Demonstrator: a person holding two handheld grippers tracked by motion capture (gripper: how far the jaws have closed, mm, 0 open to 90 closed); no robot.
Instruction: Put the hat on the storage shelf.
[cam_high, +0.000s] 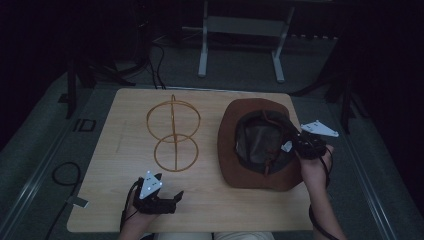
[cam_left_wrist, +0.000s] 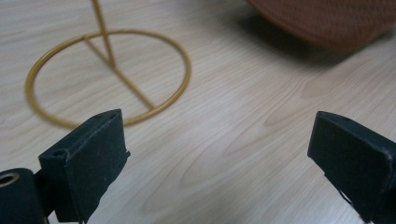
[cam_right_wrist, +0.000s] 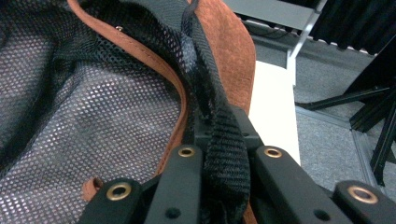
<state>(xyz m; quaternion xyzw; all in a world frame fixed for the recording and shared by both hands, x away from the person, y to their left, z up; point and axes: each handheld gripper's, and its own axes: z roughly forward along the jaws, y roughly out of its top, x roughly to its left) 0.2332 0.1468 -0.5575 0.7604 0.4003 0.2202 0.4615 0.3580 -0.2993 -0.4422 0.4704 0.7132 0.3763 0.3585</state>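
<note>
Nearest to me, at about 7 o'clock on the table (cam_high: 100, 210), sits my left gripper (cam_high: 176, 196). Its jaws are spread wide with nothing between them. Through the left gripper view I see bare wood grain between the two black pads (cam_left_wrist: 88, 154), and the gold wire stand (cam_high: 174, 135) just beyond, toward 11 o'clock of that view. Gripper and stand are apart, not touching.

The stand is at table centre-left: a flat ring base on the wood, an upright rod, and a second ring held above it. In the left gripper view the base ring (cam_left_wrist: 109, 74) lies flat, a crossbar running through it to the rod.

At 3 o'clock on the table, my right gripper (cam_high: 294, 140) reaches in from the right edge, wrist coming up from 5 o'clock. Its jaws are pressed together, pinching the inner band of the hat (cam_high: 235, 135). The right gripper view shows a strip of black webbing (cam_right_wrist: 224, 158) clamped between the two jaws, running up toward 12 o'clock into the hat's lining.

The hat is brown, suede-looking, lying crown-down with its opening up, on the right half of the table, well apart from the stand. Grey mesh lining (cam_right_wrist: 70, 116) covers its inside; a thin tan cord (cam_right_wrist: 154, 70) crosses it.

Farthest out, past the table's 12 o'clock edge, a grey metal frame (cam_high: 240, 40) stands on the dark floor.
</note>
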